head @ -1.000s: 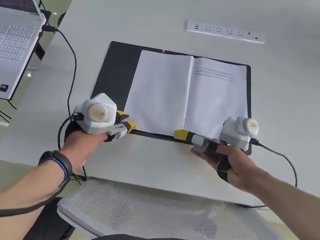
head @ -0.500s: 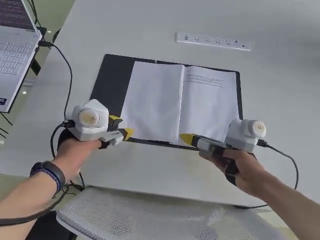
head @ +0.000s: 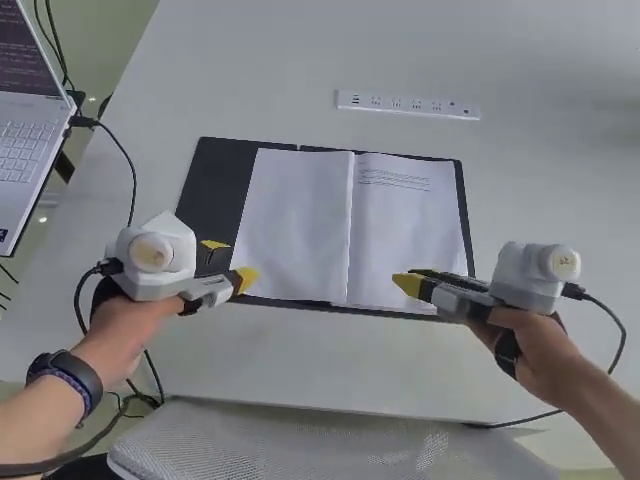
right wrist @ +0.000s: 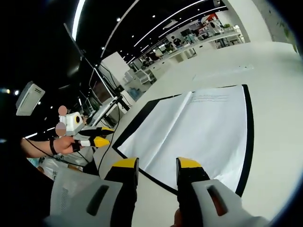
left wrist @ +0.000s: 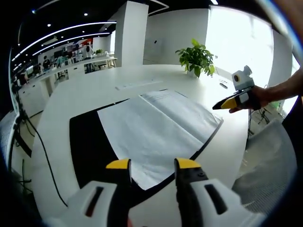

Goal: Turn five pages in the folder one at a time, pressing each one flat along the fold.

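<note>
Both the left claw [head: 230, 262] and the right claw [head: 408, 283] hung part open and empty at the near edge of the folder [head: 215, 190], which lay open on the counter [head: 300, 60]. No page was lifted; next, seemingly, the right claw should pinch the right page [head: 410, 225].

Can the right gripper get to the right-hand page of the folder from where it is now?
Probably yes. The right gripper, jaws apart, sits at the near edge of the right-hand page with nothing between them; the left gripper is over by the folder's left side.
</note>
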